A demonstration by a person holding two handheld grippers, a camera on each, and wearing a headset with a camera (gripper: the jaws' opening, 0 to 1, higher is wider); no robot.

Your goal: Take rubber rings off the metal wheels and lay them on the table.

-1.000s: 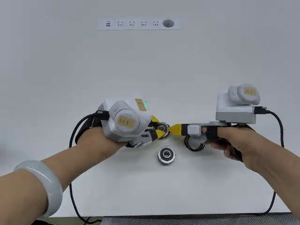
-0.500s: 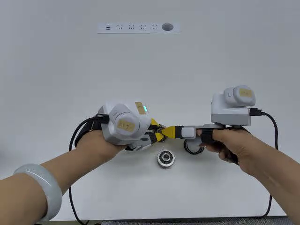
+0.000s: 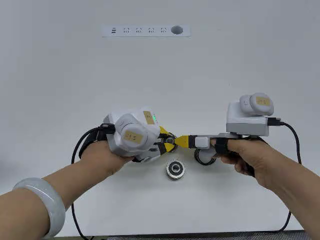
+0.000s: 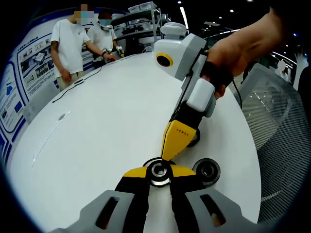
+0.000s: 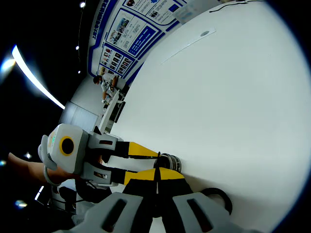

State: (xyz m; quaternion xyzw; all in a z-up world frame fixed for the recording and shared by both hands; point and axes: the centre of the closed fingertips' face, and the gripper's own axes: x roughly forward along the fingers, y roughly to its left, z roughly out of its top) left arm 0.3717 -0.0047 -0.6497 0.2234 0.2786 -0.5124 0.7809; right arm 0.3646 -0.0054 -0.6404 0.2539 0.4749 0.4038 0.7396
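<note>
Two wheels: one metal wheel point(image 4: 159, 171) is gripped off the table between the yellow jaw tips of the left gripper point(image 3: 168, 140); a second wheel point(image 3: 175, 169) lies flat on the white table point(image 3: 150, 80), at about 6 o'clock from the first in the head view and apart from it.
Rubber ring: one black rubber ring point(image 3: 204, 162) lies on the table at 3 o'clock from the second wheel, partly under the right gripper.
Left jaws: narrow, one tip on each side of the metal wheel.
Right jaws: pressed together into a single yellow wedge; the tip of the right gripper point(image 3: 179, 141) meets the metal wheel's rim from 3 o'clock in the head view. I cannot tell whether any rubber is pinched between them.
Hands: the left hand point(image 3: 102, 155) wraps the left gripper's body, and the right hand point(image 3: 250, 155) holds the right gripper's handle.
Wrist: a pale bangle point(image 3: 45, 200) sits on the left forearm.
Cables: a black cable point(image 3: 295, 150) loops from the right gripper toward 5 o'clock.
Far table: a white power strip point(image 3: 146, 31) lies at 12 o'clock.
Background: in the left gripper view, two people point(image 4: 68, 46) stand beyond the table at 11 o'clock.
</note>
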